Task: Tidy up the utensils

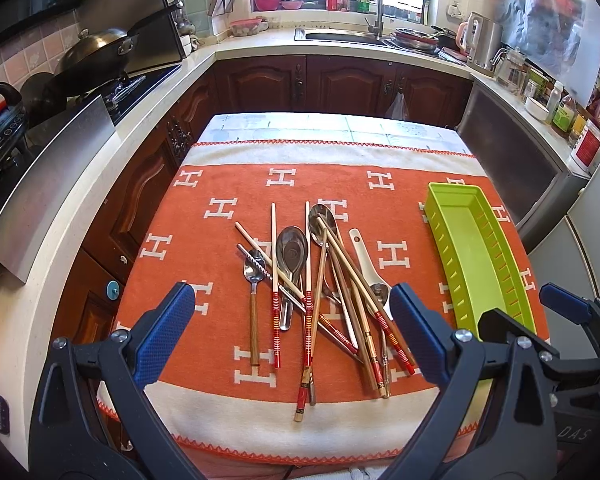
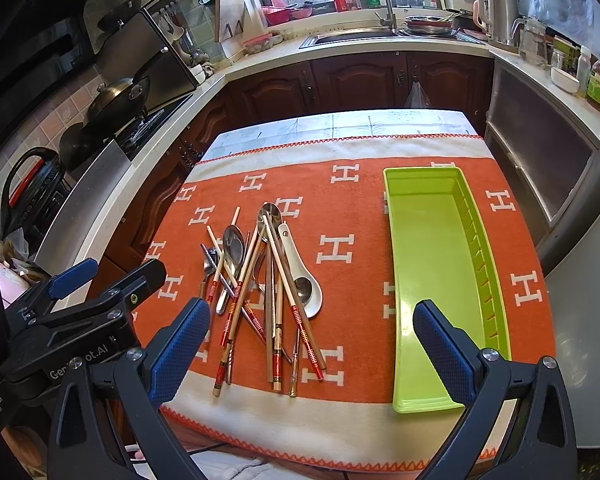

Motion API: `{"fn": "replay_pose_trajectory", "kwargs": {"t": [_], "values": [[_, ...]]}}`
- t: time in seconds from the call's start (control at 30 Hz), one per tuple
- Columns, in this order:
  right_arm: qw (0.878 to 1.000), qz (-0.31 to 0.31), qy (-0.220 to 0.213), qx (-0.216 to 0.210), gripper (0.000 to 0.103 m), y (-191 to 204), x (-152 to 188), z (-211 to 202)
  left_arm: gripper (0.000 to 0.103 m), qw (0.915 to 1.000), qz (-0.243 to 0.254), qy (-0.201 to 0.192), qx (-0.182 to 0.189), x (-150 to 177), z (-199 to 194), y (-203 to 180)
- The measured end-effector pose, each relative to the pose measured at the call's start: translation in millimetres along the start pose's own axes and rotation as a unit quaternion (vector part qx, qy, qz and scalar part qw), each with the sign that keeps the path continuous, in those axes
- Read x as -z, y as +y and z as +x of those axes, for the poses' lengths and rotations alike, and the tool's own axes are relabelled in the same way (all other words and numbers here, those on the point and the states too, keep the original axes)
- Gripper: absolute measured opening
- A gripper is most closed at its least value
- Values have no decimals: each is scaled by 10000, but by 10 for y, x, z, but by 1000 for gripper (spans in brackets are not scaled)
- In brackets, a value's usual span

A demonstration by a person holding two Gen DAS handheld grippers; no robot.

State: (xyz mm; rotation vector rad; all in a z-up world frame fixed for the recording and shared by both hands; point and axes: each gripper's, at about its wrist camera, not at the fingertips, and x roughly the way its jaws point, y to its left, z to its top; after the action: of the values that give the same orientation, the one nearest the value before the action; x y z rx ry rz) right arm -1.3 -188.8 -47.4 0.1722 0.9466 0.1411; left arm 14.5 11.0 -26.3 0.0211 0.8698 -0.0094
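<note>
A pile of utensils (image 1: 320,292) lies on the orange cloth (image 1: 204,264): several wooden chopsticks, metal spoons (image 1: 291,252) and a white ceramic spoon (image 1: 366,256). The pile also shows in the right wrist view (image 2: 260,288). A long, empty green tray (image 1: 476,256) sits to the pile's right, also in the right wrist view (image 2: 432,264). My left gripper (image 1: 292,336) is open, held above the near end of the pile. My right gripper (image 2: 312,348) is open, between the pile and the tray, near the table's front edge. Neither holds anything.
The small table stands in a kitchen. A stove with a wok (image 1: 96,52) is on the counter to the left. A sink (image 1: 340,36) is at the back. A fridge (image 2: 588,320) and a crowded counter are to the right.
</note>
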Motion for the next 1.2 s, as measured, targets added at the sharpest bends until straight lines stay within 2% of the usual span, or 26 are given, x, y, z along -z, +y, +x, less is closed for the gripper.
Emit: {"fn": "replay_pose_trajectory", "kwargs": {"t": [0.47,0.8,0.87,0.93,1.0,1.1,1.17,1.2], "values": [[9998,-131,119,-83,103,147,-9,98,97,9999,-86,68,30,-69,111,121],[9997,-247,-1,-83,101,160,-300,207,96,9995,-128,-147,-250,-211,318,448],[9997,-207,6,-96,97,130,-408,288,89,9992,-34,-245,-313,-226,385,532],[9996,-263,23,-46,85,144,-501,395,75,9989,50,-281,-381,-242,477,614],[9993,-332,144,-50,77,167,-572,545,72,9994,-65,-135,-308,-261,604,738],[9986,-381,349,-59,71,180,-646,797,67,9989,-402,256,-38,-264,826,937],[9977,-438,521,-81,68,193,-689,1016,67,9977,-498,465,-5,-238,985,1028],[9971,-433,622,-58,62,189,-695,1121,67,9972,-523,539,-15,-205,1056,1050]]}}
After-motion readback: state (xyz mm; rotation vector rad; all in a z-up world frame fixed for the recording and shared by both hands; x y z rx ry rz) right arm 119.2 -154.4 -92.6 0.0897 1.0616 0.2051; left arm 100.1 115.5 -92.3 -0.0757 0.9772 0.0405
